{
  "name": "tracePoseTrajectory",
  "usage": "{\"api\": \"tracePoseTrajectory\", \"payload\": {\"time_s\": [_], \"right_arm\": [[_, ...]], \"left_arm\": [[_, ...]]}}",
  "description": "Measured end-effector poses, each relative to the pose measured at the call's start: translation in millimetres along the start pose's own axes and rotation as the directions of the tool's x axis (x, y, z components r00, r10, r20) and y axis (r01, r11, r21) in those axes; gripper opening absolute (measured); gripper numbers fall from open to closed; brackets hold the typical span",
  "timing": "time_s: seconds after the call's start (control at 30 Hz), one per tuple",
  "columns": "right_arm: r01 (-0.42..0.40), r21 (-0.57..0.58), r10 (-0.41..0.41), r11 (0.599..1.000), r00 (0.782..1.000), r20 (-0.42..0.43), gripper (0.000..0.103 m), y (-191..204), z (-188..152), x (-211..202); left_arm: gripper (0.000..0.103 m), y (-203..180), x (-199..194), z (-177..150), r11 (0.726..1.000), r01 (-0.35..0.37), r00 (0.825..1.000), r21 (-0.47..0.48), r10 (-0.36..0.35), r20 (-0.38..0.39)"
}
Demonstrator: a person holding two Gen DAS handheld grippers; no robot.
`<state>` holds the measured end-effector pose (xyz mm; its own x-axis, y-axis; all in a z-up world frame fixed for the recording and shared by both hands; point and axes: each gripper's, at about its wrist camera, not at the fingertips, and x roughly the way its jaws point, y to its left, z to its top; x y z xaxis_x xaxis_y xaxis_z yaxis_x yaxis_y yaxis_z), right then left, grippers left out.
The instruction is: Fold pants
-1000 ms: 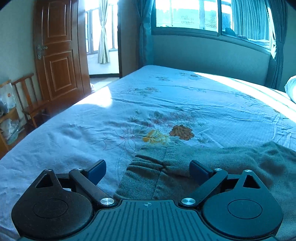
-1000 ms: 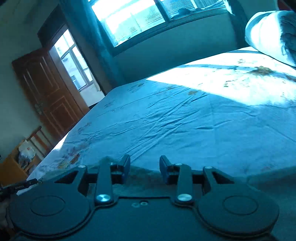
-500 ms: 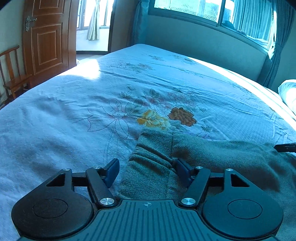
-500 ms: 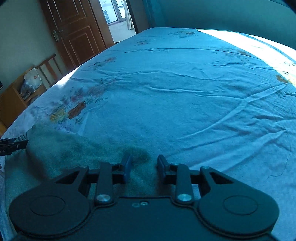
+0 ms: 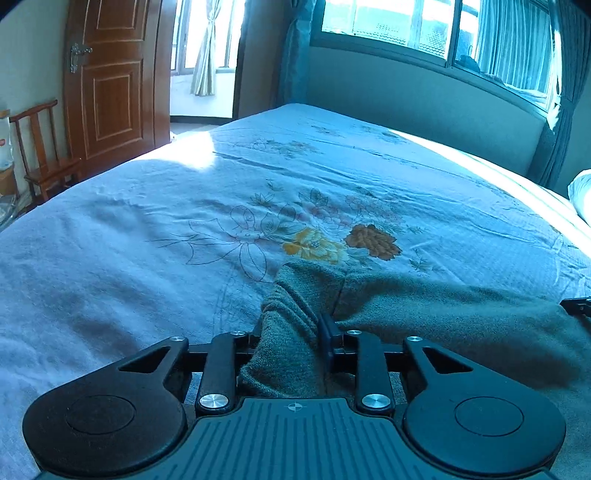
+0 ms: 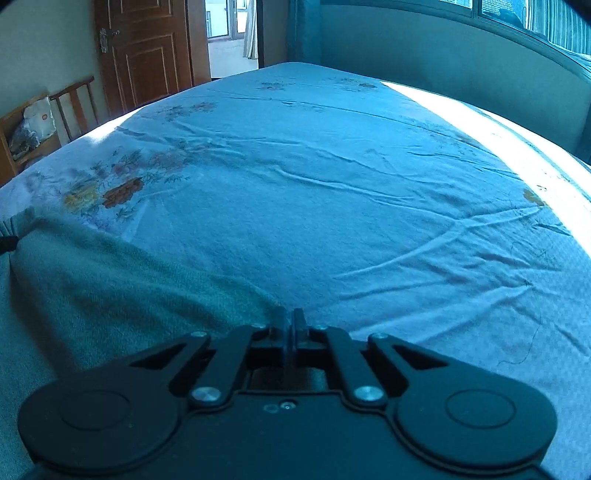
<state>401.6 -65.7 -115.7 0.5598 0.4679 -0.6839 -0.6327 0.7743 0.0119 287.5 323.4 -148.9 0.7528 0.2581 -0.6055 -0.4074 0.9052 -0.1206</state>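
Fig.: green pants (image 5: 424, 314) flat on bed (image 5: 147, 240). Left hand-held gripper (image 5: 291, 332) has just closed on bunched waistband betw. its jaws; right hand-held gripper (image 6: 290, 325) pinches far edge, jaws fully together. Fabric soft, limp, prob. light; grip at corners

A bed (image 5: 110, 258) with a pale blue sheet fills both views; printed flowers (image 5: 340, 243) sit near its centre. At ten o'clock in the left view stands a brown wooden door (image 5: 110, 74), a wooden chair (image 5: 44, 155) beside it at nine. A window (image 5: 424, 26) with curtains (image 5: 569, 92) spans one to two o'clock.
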Motion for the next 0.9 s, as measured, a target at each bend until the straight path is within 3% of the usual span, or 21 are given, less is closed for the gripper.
{"api": "tracePoseTrajectory", "payload": {"time_s": [0.07, 0.13, 0.17, 0.2, 0.23, 0.27, 0.33, 0.37, 0.43, 0.47, 0.57, 0.63, 0.67, 0.73, 0.8, 0.83, 0.87, 0.9], "right_arm": [[0.026, 0.035, -0.029, 0.999, 0.996, 0.080, 0.001, -1.1, 0.4, -24.7], [-0.069, 0.086, 0.057, 0.994, 0.989, 0.136, 0.009, -3.1, -5.1, -45.1], [-0.111, 0.096, 0.098, 0.989, 0.987, 0.129, 0.009, -1.4, -9.7, -47.7], [-0.146, 0.098, 0.136, 0.984, 0.985, 0.102, 0.007, 2.4, -16.8, -45.0], [-0.146, 0.080, 0.142, 0.986, 0.988, 0.056, 0.004, 6.9, -24.3, -38.0], [-0.119, 0.067, 0.118, 0.991, 0.993, 0.022, 0.003, 6.0, -32.4, -32.7], [-0.068, 0.162, 0.063, 0.985, 0.997, 0.036, 0.000, -20.1, -47.9, -41.1], [-0.036, 0.222, 0.025, 0.974, 0.998, 0.052, 0.000, -38.5, -53.6, -51.5], [0.138, 0.254, -0.162, 0.957, 0.984, 0.074, 0.003, -66.8, -65.0, -78.7], [0.151, 0.287, -0.187, 0.946, 0.977, 0.102, 0.004, -83.7, -73.3, -96.2], [0.090, 0.355, -0.138, 0.931, 0.984, 0.114, 0.008, -116.0, -98.8, -126.9], [0.046, 0.350, -0.076, 0.936, 0.994, 0.072, 0.003, -123.6, -119.7, -127.3], [0.082, 0.352, -0.109, 0.932, 0.993, 0.055, 0.003, -127.9, -128.3, -129.5], [0.164, 0.411, -0.205, 0.897, 0.977, 0.058, 0.002, -151.9, -153.6, -148.4], [0.257, 0.481, -0.320, 0.838, 0.946, 0.052, 0.002, -186.5, -177.7, -173.6], [0.304, 0.519, -0.379, 0.799, 0.924, 0.042, 0.002, -204.0, -189.1, -188.7], [0.336, 0.569, -0.434, 0.751, 0.900, 0.041, 0.009, -221.7, -202.6, -209.6], [0.332, 0.623, -0.464, 0.708, 0.884, 0.056, 0.010, -237.6, -216.9, -232.4]], "left_arm": [[0.047, 3.6, -16.1, 3.3, 0.999, -0.029, 0.999, -0.020, 0.030, 0.036], [0.053, -4.5, -35.1, 3.5, 0.998, -0.060, 0.994, 0.030, 0.056, 0.098], [0.056, -9.5, -40.7, 2.4, 0.998, -0.052, 0.993, 0.040, 0.047, 0.110], [0.067, -16.9, -43.0, 0.1, 0.997, -0.055, 0.992, 0.058, 0.048, 0.115], [0.079, -25.3, -42.6, -3.2, 0.993, -0.066, 0.991, 0.093, 0.054, 0.120], [0.083, -35.8, -37.3, -8.9, 0.982, -0.092, 0.991, 0.162, 0.074, 0.112], [0.086, -39.6, -17.4, -19.9, 0.967, -0.136, 0.991, 0.216, 0.132, 0.030], [0.086, -34.0, -15.4, -24.1, 0.974, -0.118, 0.993, 0.191, 0.115, 0.028], [0.087, -28.1, -20.9, -24.2, 0.980, -0.111, 0.994, 0.165, 0.108, 0.029], [0.087, -33.2, -31.4, -23.0, 0.977, -0.130, 0.991, 0.167, 0.121, 0.065], [0.087, -55.9, -50.2, -21.1, 0.980, -0.097, 0.986, 0.174, 0.070, 0.154], [0.087, -77.2, -49.3, -22.5, 0.977, -0.064, 0.987, 0.202, 0.032, 0.157], [0.087, -86.7, -44.2, -24.8, 0.972, -0.068, 0.990, 0.227, 0.037, 0.137], [0.087, -96.5, -34.4, -31.1, 0.966, -0.075, 0.995, 0.246, 0.058, 0.076], [0.087, -98.5, -38.5, -38.8, 0.967, -0.070, 0.996, 0.245, 0.053, 0.073], [0.087, -98.5, -41.9, -41.3, 0.967, -0.062, 0.996, 0.247, 0.045, 0.076], [0.087, -99.1, -46.0, -44.5, 0.966, -0.060, 0.997, 0.251, 0.045, 0.067], [0.087, -100.9, -50.5, -47.6, 0.965, -0.072, 0.996, 0.253, 0.057, 0.066]]}}
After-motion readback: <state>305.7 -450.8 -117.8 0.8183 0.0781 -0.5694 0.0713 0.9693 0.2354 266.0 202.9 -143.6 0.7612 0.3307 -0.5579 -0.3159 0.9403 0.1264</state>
